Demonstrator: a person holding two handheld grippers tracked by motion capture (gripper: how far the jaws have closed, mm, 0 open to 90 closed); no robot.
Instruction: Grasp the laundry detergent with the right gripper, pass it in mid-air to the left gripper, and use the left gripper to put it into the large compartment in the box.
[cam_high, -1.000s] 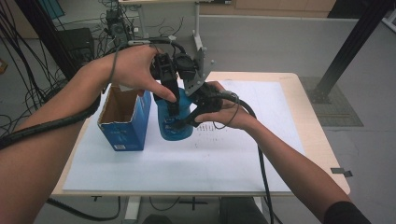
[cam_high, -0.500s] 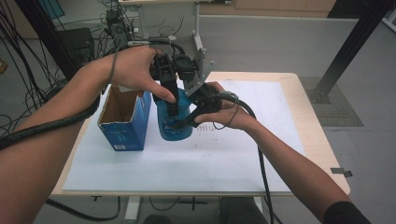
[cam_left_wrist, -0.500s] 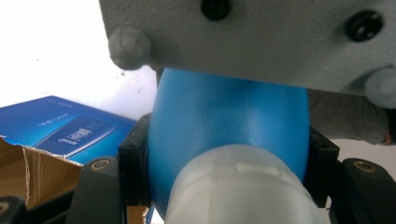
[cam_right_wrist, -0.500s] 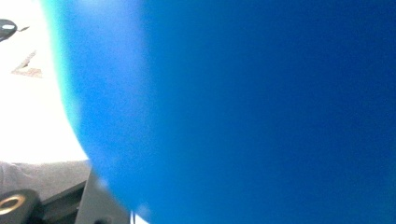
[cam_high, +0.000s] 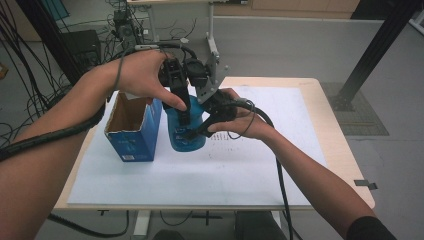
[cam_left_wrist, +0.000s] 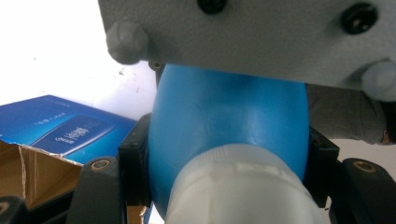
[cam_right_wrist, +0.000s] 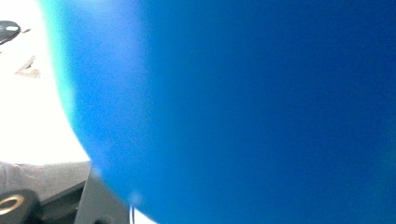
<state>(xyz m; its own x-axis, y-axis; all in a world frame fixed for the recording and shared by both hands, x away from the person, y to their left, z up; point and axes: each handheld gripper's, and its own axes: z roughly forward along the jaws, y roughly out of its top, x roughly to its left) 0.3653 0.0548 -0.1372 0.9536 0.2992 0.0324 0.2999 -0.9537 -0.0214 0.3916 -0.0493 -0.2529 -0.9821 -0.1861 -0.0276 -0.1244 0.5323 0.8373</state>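
A blue bottle (cam_high: 186, 134) with a white cap (cam_left_wrist: 238, 186) stands upright on the white sheet. My left gripper (cam_high: 183, 116) comes down from above, and its two black jaws press on either side of the bottle's (cam_left_wrist: 224, 116) shoulder, just below the cap. My right gripper (cam_high: 198, 131) reaches in from the right and is shut on the bottle's lower body. In the right gripper view the bottle's blue wall (cam_right_wrist: 257, 107) is blurred and very close, with one jaw's base at the bottom left.
An open blue carton (cam_high: 131, 127) stands touching the bottle's left side; its flap and printed face (cam_left_wrist: 60, 133) are in the left gripper view. White paper (cam_high: 250, 170) covers the wooden table (cam_high: 345, 160). A grey gripper plate (cam_left_wrist: 257, 32) hangs just beyond the bottle.
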